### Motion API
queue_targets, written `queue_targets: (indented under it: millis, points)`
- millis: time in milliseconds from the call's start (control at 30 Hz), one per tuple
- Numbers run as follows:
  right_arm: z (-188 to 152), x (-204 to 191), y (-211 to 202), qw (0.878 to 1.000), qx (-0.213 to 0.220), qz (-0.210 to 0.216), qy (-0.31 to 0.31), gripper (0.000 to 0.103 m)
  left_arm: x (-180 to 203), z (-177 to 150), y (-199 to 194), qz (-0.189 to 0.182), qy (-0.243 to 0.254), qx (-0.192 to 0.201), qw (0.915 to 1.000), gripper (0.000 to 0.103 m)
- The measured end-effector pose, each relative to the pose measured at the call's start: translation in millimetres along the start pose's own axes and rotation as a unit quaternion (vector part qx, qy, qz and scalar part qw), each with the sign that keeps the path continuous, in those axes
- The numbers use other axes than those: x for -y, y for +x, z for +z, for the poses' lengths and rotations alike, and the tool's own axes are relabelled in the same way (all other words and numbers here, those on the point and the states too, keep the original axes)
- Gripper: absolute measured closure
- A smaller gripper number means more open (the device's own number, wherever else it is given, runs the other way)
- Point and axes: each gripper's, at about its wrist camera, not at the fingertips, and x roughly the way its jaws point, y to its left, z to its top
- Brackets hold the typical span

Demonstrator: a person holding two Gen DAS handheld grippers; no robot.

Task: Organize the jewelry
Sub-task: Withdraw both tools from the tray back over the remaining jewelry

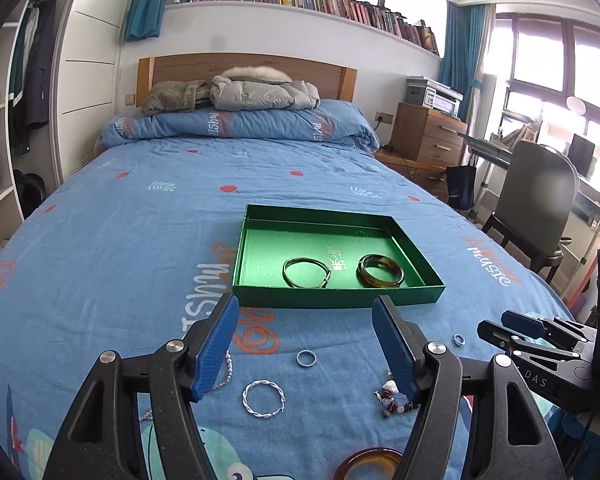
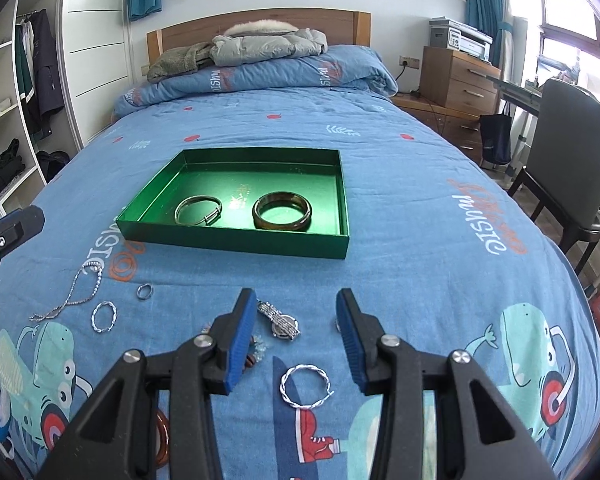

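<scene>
The green tray (image 2: 236, 236) sits on the blue bedspread (image 2: 420, 208), a little ahead of both grippers, and it already holds two pieces side by side near its front wall: a thin metal bangle (image 2: 198, 210) and a thick amber bangle (image 2: 282, 211). By that count the sorting looks barely begun. Most of the jewelry lies loose on the cover in front of the tray: a twisted silver bangle (image 2: 306, 386) just ahead of the right gripper (image 2: 296, 340), a wristwatch (image 2: 280, 320) beyond it, a second twisted silver hoop (image 2: 104, 317), a small ring (image 2: 144, 291), a silver chain (image 2: 74, 294), and an orange bangle (image 1: 366, 464) at the near edge. A beaded charm piece (image 1: 392, 396) lies partly behind the left gripper's right finger. The left gripper (image 1: 304, 348) hovers over the small ring with its fingers spread wide and empty. The right gripper's fingers are likewise wide apart, holding nothing, and the nearest twisted bangle seems its likeliest pick.
</scene>
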Motion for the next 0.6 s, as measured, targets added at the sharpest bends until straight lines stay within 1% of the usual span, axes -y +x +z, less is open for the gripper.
queue_targets:
  millis: [133, 267, 333, 367, 433, 533, 600]
  points:
    - [-12.8, 5.2, -3.3, 1.000, -0.003, -0.001, 0.007, 0.063, 6.3, -11.7, -5.0, 0.020, 0.016, 0.001, 0.9997, 0.035]
    - [-26.7, 12.0, -4.5, 1.000, -0.010, -0.005, 0.005, 0.063, 8.5, -24.4, -12.5, 0.018, 0.005, -0.008, 0.9998, 0.034]
    - [-33.8, 13.8, -6.1, 1.000, -0.012, -0.004, 0.002, 0.063, 10.5, -29.9, -18.7, 0.026, 0.003, -0.005, 0.9997, 0.032]
    - [-37.0, 14.0, -7.5, 1.000, -0.012, -0.003, -0.001, 0.063, 12.0, -32.8, -21.7, 0.030, 0.002, -0.004, 0.9995, 0.028]
    - [-42.7, 15.0, -10.6, 1.000, -0.012, 0.001, -0.005, 0.063, 15.2, -39.6, -27.3, 0.036, -0.001, -0.006, 0.9993, 0.027]
    - [-49.2, 17.4, -17.2, 1.000, -0.008, 0.009, -0.005, 0.056, 21.7, -49.1, -34.9, 0.043, 0.004, -0.003, 0.9990, 0.027]
    - [-52.8, 18.3, -22.1, 1.000, -0.006, 0.014, -0.005, 0.055, 24.8, -55.0, -40.2, 0.049, 0.007, -0.004, 0.9988, 0.027]
